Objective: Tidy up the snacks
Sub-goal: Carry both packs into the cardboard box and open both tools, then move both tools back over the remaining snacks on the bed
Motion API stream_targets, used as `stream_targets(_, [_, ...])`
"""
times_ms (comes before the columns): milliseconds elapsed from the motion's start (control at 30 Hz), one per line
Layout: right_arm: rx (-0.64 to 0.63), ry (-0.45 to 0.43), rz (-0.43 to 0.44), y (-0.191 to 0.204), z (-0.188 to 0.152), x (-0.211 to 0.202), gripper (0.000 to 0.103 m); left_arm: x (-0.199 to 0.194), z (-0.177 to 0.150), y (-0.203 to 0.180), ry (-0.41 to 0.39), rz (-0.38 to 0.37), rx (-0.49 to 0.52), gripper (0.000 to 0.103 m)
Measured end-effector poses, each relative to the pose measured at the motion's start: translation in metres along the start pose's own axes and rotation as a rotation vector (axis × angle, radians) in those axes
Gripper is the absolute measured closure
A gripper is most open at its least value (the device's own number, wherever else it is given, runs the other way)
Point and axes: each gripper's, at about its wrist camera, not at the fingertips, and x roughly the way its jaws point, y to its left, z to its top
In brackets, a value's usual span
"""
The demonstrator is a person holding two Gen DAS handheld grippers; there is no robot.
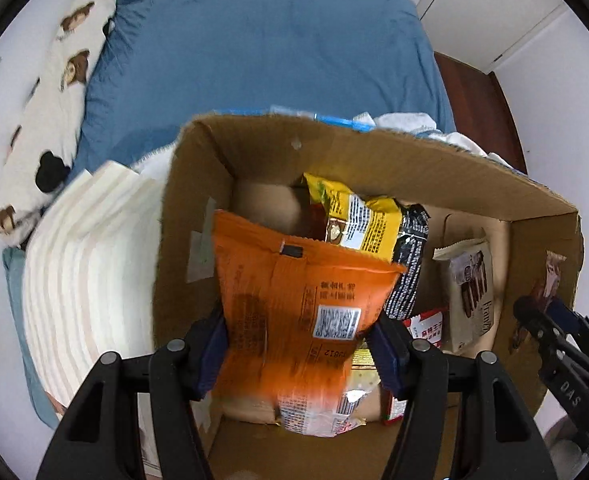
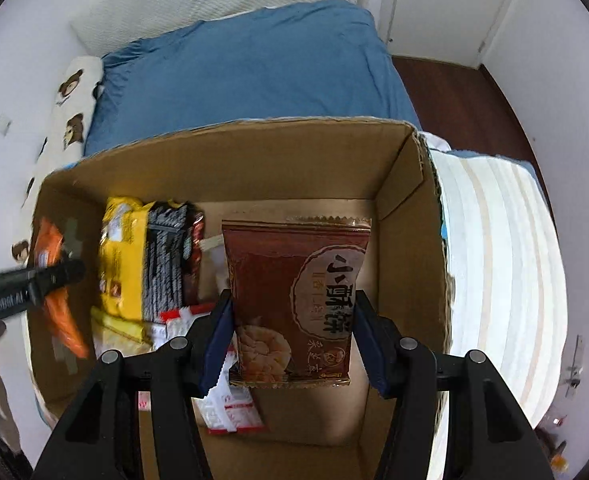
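Observation:
An open cardboard box [image 1: 374, 148] [image 2: 254, 160] sits on the bed, and both grippers point down into it. My left gripper [image 1: 298, 316] is shut on an orange snack packet [image 1: 302, 292], which hangs at the box's left end. In the right wrist view, a brown snack packet [image 2: 294, 288] stands between the pads of my right gripper [image 2: 292, 296]. A thin gap shows along its right edge. A yellow packet [image 2: 122, 256], a black packet [image 2: 166, 256] and red-and-white sachets [image 2: 230, 408] lie in the box. A beige biscuit packet [image 1: 470, 296] leans there too.
The box rests on a blue bedspread [image 1: 254, 60]. A folded white striped cloth [image 1: 86, 272] [image 2: 502, 260] lies against the box's sides. A bear-print pillow [image 1: 58, 92] runs along the wall. Dark wooden floor [image 2: 454, 96] shows beyond the bed.

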Motion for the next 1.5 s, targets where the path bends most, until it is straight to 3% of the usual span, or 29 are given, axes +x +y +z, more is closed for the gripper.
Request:
stream_targets(33, [0.002,0.015,-0.016,-0.001,0.002,0.003,0.023,0.002,0.001,0.001,0.003,0.0,-0.003,0.037])
stream_targets(67, [0.003,0.019,-0.018,-0.001,0.003,0.006,0.007,0.003,0.002,0.002,0.003,0.01,-0.005,0.024])
stream_targets(133, [0.003,0.019,-0.018,-0.001,0.002,0.004,0.007,0.003,0.003,0.002,-0.008,0.017,0.004,0.008])
stream_targets(367, [0.006,0.01,-0.014,0.003,-0.002,0.001,0.007,-0.001,-0.002,-0.002,-0.017,0.017,0.012,0.008])
stream_targets(567, [0.011,-0.02,0.009,0.005,-0.02,-0.012,0.007,-0.021,-0.022,-0.013,-0.084,0.025,0.039,0.008])
stream_targets(767, [-0.009,-0.091,0.012,0.011,-0.055,-0.038,0.007,-0.045,-0.065,-0.019,-0.193,-0.001,0.027,0.008])
stream_targets(1233, [-0.058,-0.293,0.011,0.026,-0.128,-0.118,0.007,-0.127,-0.157,-0.039,-0.477,0.072,0.105,0.008])
stream_targets(1500, [-0.046,-0.331,0.072,0.02,-0.171,-0.155,0.007,-0.157,-0.2,-0.035,-0.534,0.04,0.106,0.008])
